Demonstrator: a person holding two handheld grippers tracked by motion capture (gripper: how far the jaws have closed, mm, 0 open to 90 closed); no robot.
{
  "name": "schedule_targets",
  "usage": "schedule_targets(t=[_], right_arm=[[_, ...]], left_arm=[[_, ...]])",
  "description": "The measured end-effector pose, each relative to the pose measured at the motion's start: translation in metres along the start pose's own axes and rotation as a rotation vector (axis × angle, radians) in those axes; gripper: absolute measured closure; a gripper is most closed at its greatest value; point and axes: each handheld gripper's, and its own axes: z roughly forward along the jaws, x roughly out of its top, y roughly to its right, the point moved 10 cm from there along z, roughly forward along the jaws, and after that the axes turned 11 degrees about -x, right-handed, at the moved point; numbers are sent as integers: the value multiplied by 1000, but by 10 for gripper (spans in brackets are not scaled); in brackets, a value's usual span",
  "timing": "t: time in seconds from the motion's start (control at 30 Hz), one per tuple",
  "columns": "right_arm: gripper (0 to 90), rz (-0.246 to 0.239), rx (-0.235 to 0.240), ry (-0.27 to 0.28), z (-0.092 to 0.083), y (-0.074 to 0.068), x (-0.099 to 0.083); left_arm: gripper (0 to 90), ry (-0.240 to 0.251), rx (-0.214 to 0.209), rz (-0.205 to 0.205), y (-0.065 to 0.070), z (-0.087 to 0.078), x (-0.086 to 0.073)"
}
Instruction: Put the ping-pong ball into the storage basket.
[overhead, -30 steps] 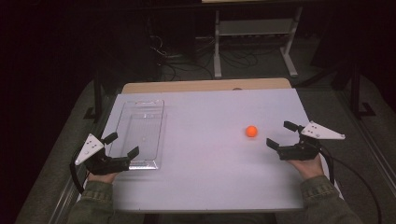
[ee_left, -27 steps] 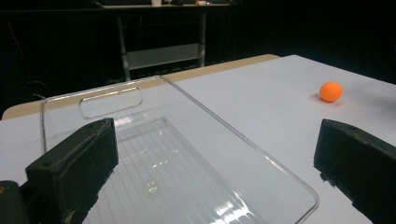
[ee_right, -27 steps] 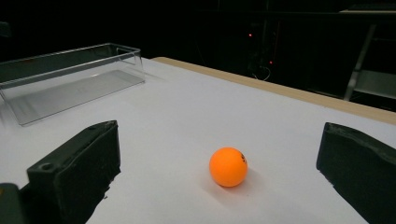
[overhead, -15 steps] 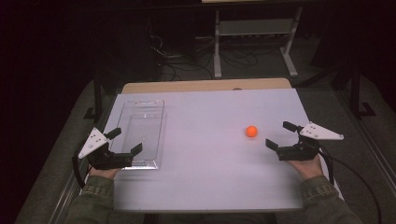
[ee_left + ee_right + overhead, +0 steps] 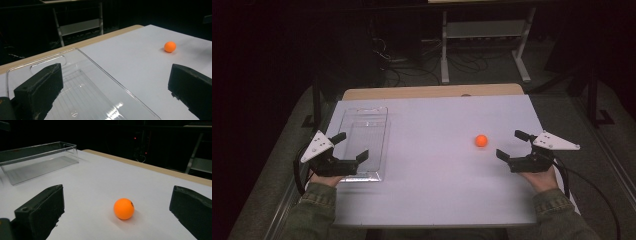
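Since the earlier frames only the left gripper (image 5: 348, 148) had shifted, edging rightward over the near end of the clear tray (image 5: 364, 131); jaws wide apart, empty. Right gripper (image 5: 510, 145) also gaped wide, empty, by the tabletop's (image 5: 432, 200) right edge. Orange ball (image 5: 481, 140) sat just beyond its jaws, well apart from the tray along the left edge.

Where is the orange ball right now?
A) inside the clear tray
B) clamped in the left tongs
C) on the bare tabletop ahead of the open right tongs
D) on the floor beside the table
C: the orange ball sits on the white table just ahead of the open right tongs, apart from the clear tray and the left tongs.
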Motion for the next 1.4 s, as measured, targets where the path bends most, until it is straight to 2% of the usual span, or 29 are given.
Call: schedule_targets(t=[0.33,0.7,0.93,1.1,1.4], right_arm=[[0,5,0,7,-1,2,1],[0,5,8,13,-2,0,2],[0,6,10,14,-2,0,2],[0,5,12,15,-2,0,2],[0,3,19,17,-2,-1,2]], left_arm=[[0,-21,-4,8,-1,5,4],[0,-51,-25,35,2,18,15],[0,-82,-48,63,7,30,26],[0,-87,-68,78,11,37,37],[0,-104,-94,98,17,50,47]])
